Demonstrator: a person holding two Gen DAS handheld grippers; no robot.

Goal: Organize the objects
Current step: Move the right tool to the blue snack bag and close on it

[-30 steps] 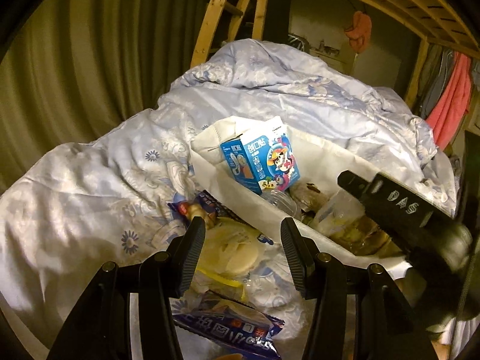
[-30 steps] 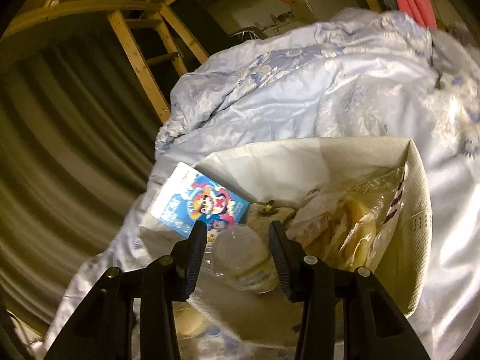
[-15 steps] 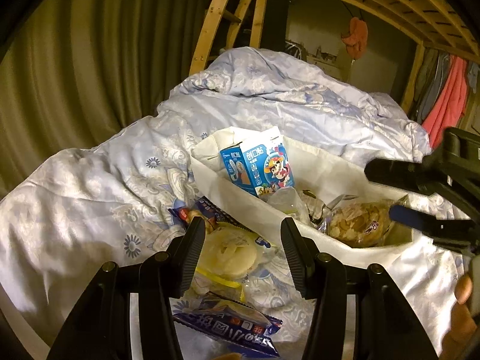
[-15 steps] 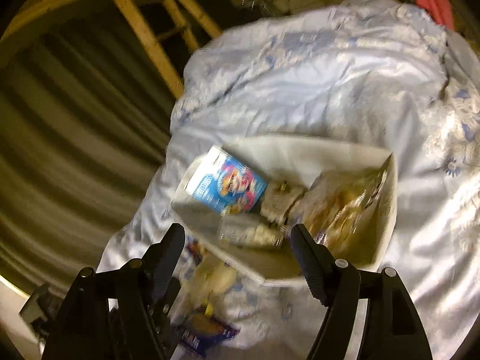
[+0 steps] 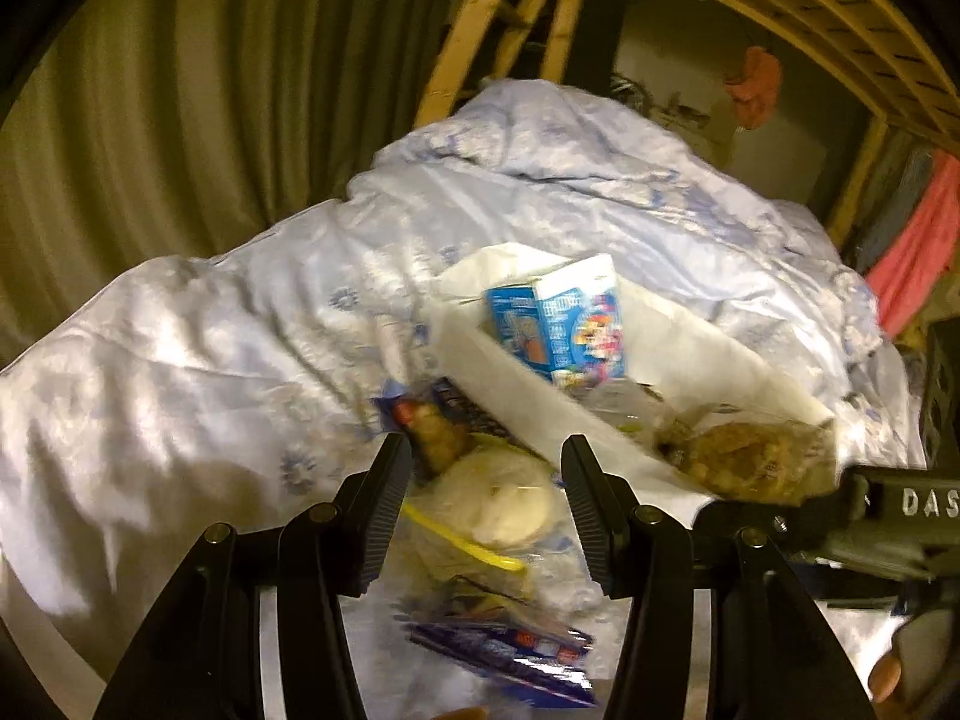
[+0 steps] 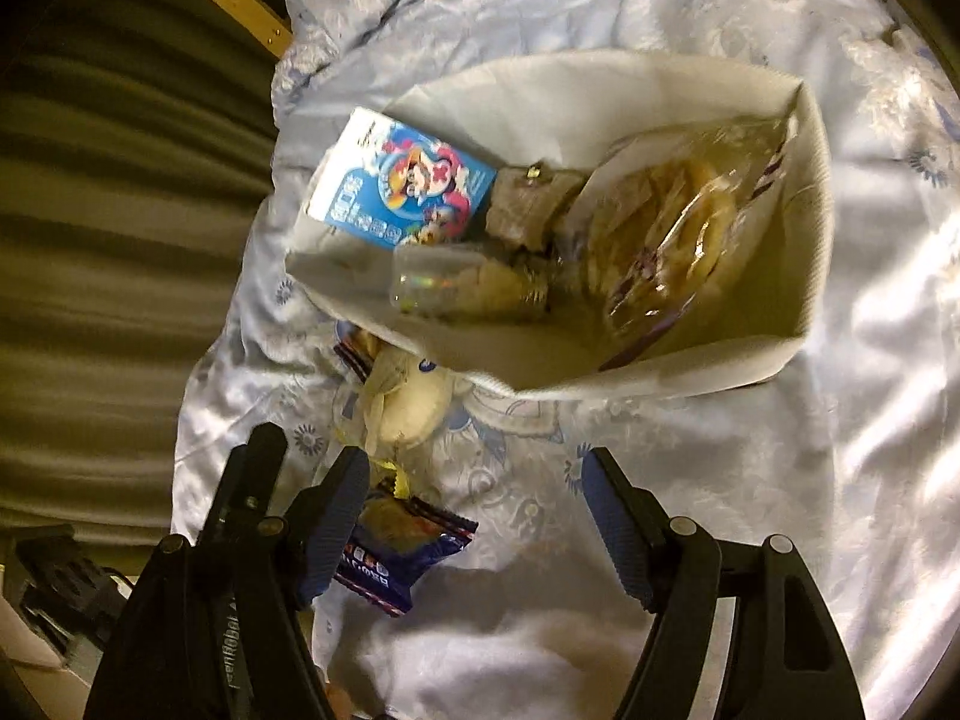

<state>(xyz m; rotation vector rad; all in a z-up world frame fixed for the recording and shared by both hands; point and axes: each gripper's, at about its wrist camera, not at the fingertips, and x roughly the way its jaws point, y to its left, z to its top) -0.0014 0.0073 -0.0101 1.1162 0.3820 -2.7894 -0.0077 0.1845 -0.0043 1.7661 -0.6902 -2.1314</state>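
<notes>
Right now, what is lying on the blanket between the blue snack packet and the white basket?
A pale round bun in clear wrap lies between the blue snack packet and the white basket, up against the basket's near wall. The right wrist view shows it best.

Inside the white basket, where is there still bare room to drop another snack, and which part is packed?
In the white basket, the free patch is the near right corner, between the bagged pastry and the right wall. The left end is crowded: blue carton, clear cup and small wrappers touching. Outside, bare quilt lies below the basket's front wall, right of the blue packet.
</notes>
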